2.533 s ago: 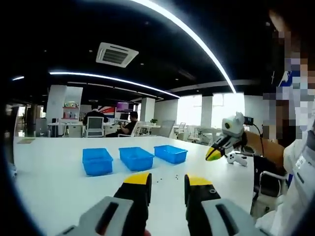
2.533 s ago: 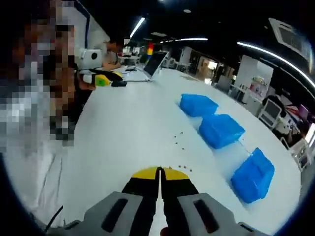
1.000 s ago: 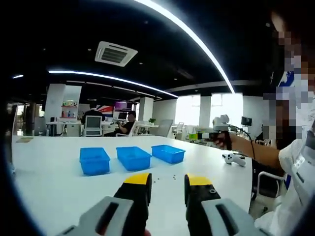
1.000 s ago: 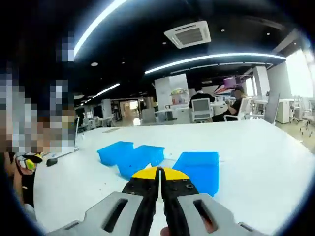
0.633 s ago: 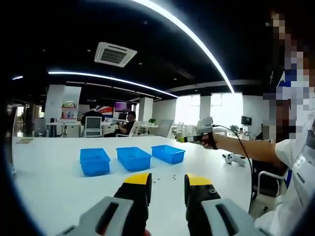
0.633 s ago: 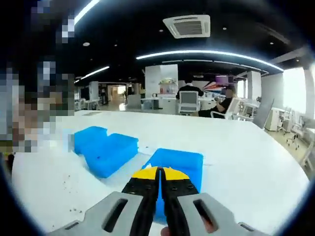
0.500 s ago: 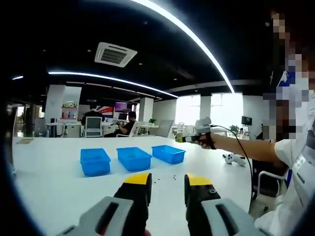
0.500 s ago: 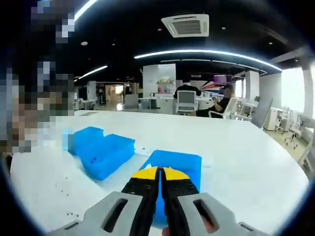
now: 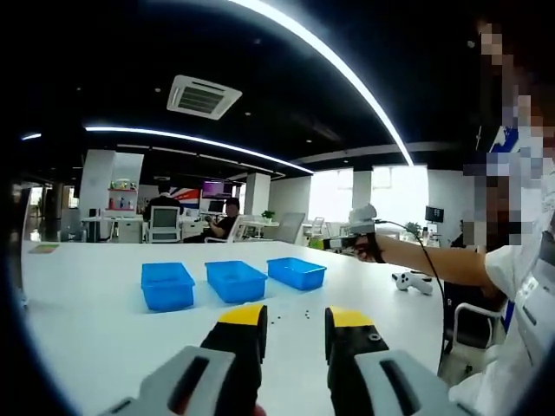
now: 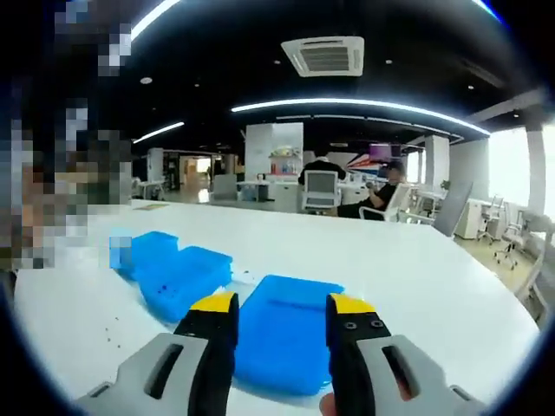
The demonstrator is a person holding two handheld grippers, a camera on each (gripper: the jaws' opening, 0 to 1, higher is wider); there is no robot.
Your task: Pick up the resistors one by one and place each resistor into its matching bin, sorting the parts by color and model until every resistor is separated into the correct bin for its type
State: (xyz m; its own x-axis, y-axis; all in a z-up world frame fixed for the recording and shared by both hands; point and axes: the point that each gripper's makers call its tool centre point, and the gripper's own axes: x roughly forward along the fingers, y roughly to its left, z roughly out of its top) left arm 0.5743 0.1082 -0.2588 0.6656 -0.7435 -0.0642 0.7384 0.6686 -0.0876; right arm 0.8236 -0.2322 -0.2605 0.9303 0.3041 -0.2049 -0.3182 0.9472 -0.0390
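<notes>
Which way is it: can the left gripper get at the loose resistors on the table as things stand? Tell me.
Probably yes. The left gripper has its jaws open and empty, and the resistors lie loose on the bare white table just beyond the tips, in front of the blue bins. Nothing stands between.

- The right tongs (image 10: 282, 310) were pressed shut up to half a second ago, yellow tips together. Now they're spread wide apart with nothing between them.
- 2.5 s back those right tongs hung over the white counter (image 10: 416, 260) near the loose resistors, with the three blue bins well off to one side. Now they sit right above the nearest blue bin (image 10: 284, 342), which shows in the gap between the tips.
- From the left gripper view, the right tongs (image 9: 340, 247) started low beside the game controller (image 9: 409, 280), then came up and across toward the bins; now they're held out on the person's arm (image 9: 434, 264) above the end bin (image 9: 297, 270).
</notes>
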